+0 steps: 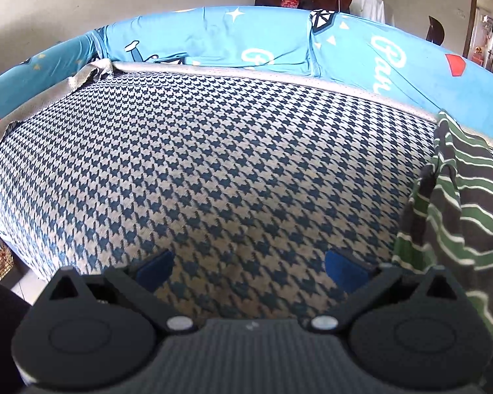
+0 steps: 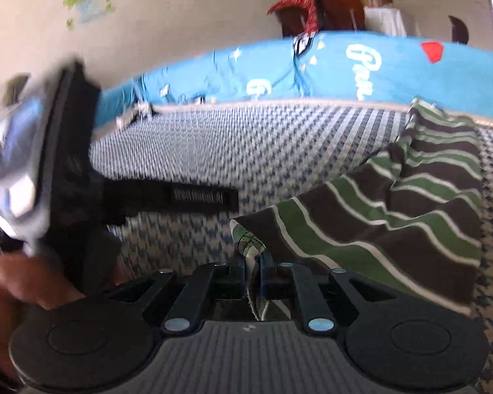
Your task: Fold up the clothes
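The right gripper (image 2: 253, 274) had its two blue-padded fingers clamped on an edge of the green, brown and white striped knit garment (image 2: 394, 213), which draped away over the blue-and-cream houndstooth cushion (image 2: 246, 138). The left gripper (image 1: 248, 267) hovered with fingers spread wide and empty above that cushion, the striped garment (image 1: 460, 213) hanging at its right, before a bright blue printed cover (image 1: 213, 39)

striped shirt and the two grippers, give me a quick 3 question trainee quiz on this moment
1. True or false: the right gripper is shut on the striped shirt.
2. The left gripper is: A) open with nothing between its fingers, B) shut on cloth.
3. What pattern covers the seat under the shirt?

Key: 1 true; 2 A; 3 blue and beige houndstooth.
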{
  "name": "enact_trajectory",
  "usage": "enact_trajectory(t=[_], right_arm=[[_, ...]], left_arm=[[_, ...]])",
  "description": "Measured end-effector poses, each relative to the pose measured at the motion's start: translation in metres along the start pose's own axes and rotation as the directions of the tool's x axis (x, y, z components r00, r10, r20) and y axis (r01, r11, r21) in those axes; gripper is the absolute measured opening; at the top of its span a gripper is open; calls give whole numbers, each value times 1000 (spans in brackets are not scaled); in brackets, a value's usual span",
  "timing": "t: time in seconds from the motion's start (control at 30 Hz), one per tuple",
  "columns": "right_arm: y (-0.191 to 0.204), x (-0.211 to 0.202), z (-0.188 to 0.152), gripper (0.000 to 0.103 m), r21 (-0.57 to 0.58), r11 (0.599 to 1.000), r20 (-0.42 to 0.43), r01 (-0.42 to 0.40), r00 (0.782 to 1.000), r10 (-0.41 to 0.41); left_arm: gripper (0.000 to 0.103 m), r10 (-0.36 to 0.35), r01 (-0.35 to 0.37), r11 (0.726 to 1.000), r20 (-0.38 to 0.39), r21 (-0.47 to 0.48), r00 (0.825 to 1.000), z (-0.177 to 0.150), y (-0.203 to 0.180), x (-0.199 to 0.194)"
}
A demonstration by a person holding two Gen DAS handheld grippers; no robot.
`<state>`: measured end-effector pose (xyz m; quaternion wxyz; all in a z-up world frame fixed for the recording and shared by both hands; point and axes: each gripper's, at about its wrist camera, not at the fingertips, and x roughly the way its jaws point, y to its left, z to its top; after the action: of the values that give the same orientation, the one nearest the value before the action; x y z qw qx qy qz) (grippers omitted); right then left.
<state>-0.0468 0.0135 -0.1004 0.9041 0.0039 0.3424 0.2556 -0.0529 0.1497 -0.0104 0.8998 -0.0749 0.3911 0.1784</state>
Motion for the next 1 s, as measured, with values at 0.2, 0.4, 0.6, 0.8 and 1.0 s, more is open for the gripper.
enact_trajectory(t=[0.2,0.4,0.6,0.8,1.0], right_arm=[[-11,18,-14,15,10,1000,-118,-6,993,7],[-14,7,-13,15,2,999,-142,-36,989,36],[-24,-23,-17,15,37,998,-82,56,995,-53],[-58,-51,-18,24,151,967,-47,204,979,-199],[-99,-60,-32,26,312,899,-122,307,951,-283]], left_arm=[[103,-24,25,1000,-15,17,1000,-1,-4,1],[103,-60,61,995,-21,73,998,-5,-20,1],[103,-107,110,989,-26,101,994,-10,-29,1],[103,-136,139,980,-33,143,990,-14,-39,0],[103,-145,156,969,-69,190,987,-22,-50,5]])
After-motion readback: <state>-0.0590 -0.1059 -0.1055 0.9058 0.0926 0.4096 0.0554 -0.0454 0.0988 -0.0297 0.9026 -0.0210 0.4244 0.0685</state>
